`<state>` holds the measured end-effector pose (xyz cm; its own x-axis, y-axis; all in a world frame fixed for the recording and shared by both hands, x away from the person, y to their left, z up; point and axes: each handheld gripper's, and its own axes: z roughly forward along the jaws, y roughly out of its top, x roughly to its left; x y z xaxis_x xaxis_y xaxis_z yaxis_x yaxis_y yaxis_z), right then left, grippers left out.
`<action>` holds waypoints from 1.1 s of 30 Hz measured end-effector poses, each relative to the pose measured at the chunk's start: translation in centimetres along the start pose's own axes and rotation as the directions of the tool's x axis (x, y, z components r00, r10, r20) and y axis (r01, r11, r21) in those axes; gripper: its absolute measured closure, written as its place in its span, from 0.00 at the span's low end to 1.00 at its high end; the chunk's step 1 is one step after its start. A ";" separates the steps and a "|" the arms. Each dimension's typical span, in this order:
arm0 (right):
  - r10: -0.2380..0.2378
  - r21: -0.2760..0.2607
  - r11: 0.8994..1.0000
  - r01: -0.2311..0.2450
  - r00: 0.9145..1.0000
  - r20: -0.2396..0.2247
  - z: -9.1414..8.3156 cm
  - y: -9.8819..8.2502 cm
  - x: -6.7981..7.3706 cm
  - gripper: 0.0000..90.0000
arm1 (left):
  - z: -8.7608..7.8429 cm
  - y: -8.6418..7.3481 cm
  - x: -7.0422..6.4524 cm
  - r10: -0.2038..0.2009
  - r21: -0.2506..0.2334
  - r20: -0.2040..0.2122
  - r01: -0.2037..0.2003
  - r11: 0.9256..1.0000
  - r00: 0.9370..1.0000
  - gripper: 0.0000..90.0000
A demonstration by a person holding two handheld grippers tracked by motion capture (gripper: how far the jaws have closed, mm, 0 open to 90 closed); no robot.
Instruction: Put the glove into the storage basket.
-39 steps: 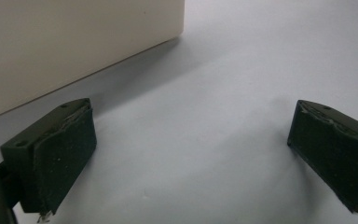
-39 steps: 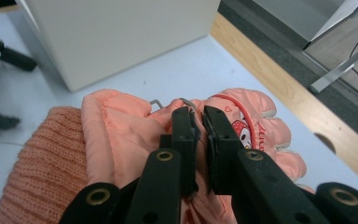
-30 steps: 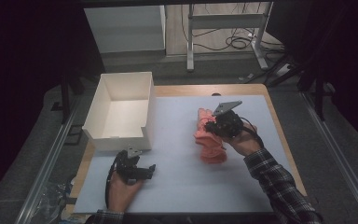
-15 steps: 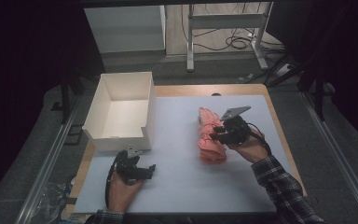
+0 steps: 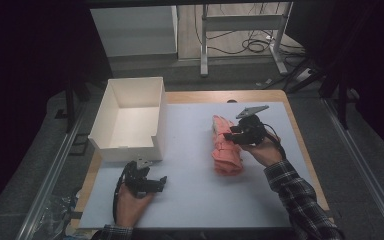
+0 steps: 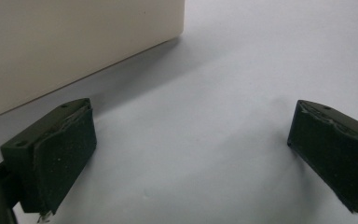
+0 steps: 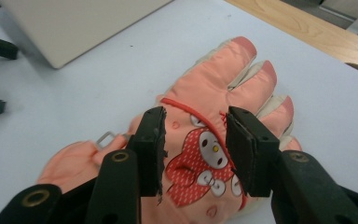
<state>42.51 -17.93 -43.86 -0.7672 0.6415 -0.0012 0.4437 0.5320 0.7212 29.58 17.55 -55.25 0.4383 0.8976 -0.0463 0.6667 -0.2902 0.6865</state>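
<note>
A pink winter glove [image 5: 224,151] with a cartoon patch lies flat on the white mat [image 5: 195,200], right of centre; its fingers point away in the right gripper view, where the glove [image 7: 214,79] shows cream edging beneath. My right gripper [image 5: 234,134] hovers at the glove's right side. Its jaws have just been opening, and in its own view the right gripper [image 7: 196,116] stands open over the patch, the pads not pressing on it. My left gripper [image 5: 162,182] rests on the mat at the front left, and in its own view the left gripper [image 6: 191,126] is open with nothing between its pads.
An open white box [image 5: 130,149] stands at the mat's left, just beyond the left gripper; its wall [image 6: 74,42] is close in the left gripper view. The wooden table edge [image 5: 300,145] runs along the right. Bare mat lies between the two hands.
The right gripper's jaws have spread apart over the glove, and that hand has shifted slightly. The glove lies flat. The left hand has not moved.
</note>
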 end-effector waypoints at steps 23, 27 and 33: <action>0.106 0.011 0.994 -0.107 0.993 0.050 -2.1 -6.3 -2.1 0.78 | 0.0 0.0 0.0 0.000 -0.001 0.001 0.000 1.000 1.000 0.01; 0.133 0.040 0.990 -0.134 0.991 0.029 -0.8 -9.1 -1.8 0.82 | 0.0 0.0 0.0 -0.005 -0.004 0.000 0.005 1.000 1.000 0.01; 0.134 0.044 0.990 -0.135 0.991 0.009 0.2 -10.6 -0.7 0.82 | 0.0 0.0 0.0 -0.004 -0.003 0.000 0.004 1.000 1.000 0.01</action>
<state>38.50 -23.89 -51.64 -0.6964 0.7121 0.0894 0.5630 0.4647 0.6834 29.59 17.51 -55.27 0.4357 0.8987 -0.0490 0.6664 -0.2855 0.6888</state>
